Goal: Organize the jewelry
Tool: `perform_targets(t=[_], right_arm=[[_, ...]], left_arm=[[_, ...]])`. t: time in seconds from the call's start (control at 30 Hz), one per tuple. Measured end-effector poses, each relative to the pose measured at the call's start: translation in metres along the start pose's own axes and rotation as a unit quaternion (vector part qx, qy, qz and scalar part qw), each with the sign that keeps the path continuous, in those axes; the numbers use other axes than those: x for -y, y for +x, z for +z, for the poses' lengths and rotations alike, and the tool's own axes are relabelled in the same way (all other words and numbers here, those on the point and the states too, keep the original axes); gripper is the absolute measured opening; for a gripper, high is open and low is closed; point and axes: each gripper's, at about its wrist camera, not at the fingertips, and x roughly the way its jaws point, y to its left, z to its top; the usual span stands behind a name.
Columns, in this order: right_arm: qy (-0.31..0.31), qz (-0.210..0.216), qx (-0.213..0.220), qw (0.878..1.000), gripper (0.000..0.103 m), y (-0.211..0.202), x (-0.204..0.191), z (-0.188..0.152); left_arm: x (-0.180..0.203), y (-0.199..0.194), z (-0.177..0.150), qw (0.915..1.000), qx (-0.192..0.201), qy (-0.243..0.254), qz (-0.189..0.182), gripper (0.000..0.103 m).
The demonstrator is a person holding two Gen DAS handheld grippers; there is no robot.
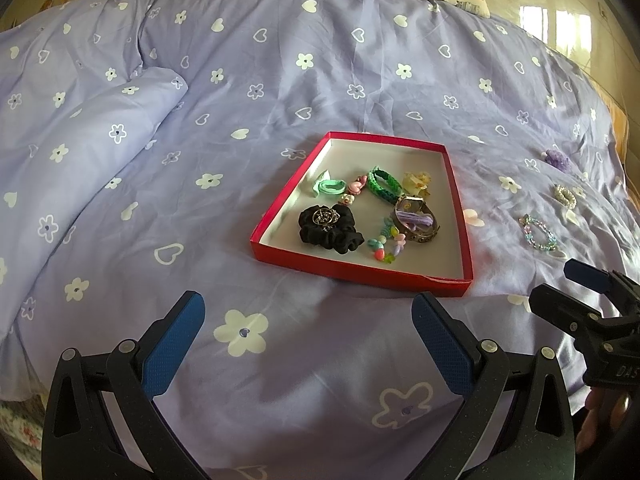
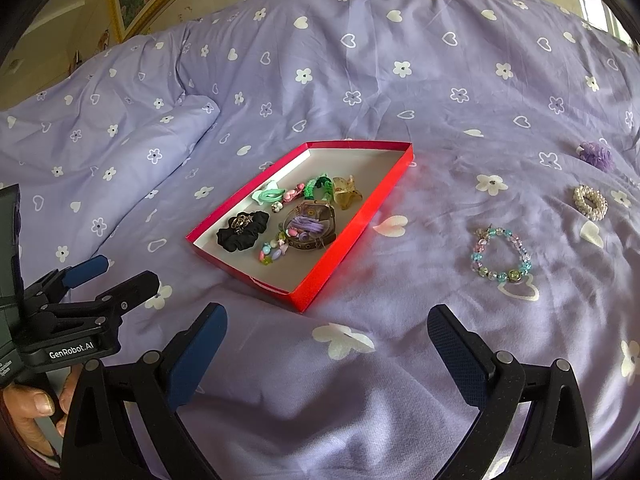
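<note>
We hold both tools low over the bed [image 1: 280, 80], each with its jaws spread wide and nothing between them. The left tool [image 1: 308, 344] hovers above the lilac cover at 6 o'clock in its own view; the right tool [image 2: 326, 354] does the same in its view. In the left view the right tool sits at 4 o'clock; in the right view the left tool shows at 8 o'clock, likewise wide apart and empty.

The red tray [image 1: 360, 276] lies on the cover ahead of both tools, near the middle of each view. Inside it we see a black scrunchie [image 1: 330, 229] at the tray's 7 o'clock with a small metal piece on top, a mint hair tie [image 1: 329, 186] at 10 o'clock, a green braided band [image 1: 385, 182] at 12 o'clock, a yellowish clip [image 1: 418, 182] at 1 o'clock, a watch [image 1: 416, 218] with purple thread lying in its loop at 3 o'clock, and a string of coloured beads [image 1: 386, 244] at 5 o'clock.

Three pieces lie outside the tray on the cover, at 3 o'clock from it in the right view: a pastel bead bracelet [image 2: 502, 254] nearest us, a pearl ring-shaped band [image 2: 590, 202] beyond it, and a purple scrunchie [image 2: 598, 156] farthest back, all well apart from one another.
</note>
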Motion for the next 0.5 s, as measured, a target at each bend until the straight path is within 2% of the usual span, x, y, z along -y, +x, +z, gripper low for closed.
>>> perform_targets(t=[0.5], right_arm=[[-0.002, 0.001, 0.001, 1.0, 0.101, -0.0015, -0.0003, 0.001]], left_arm=[[0.0015, -0.0001, -0.0002, 1.0, 0.0, -0.001, 0.0, 0.103]])
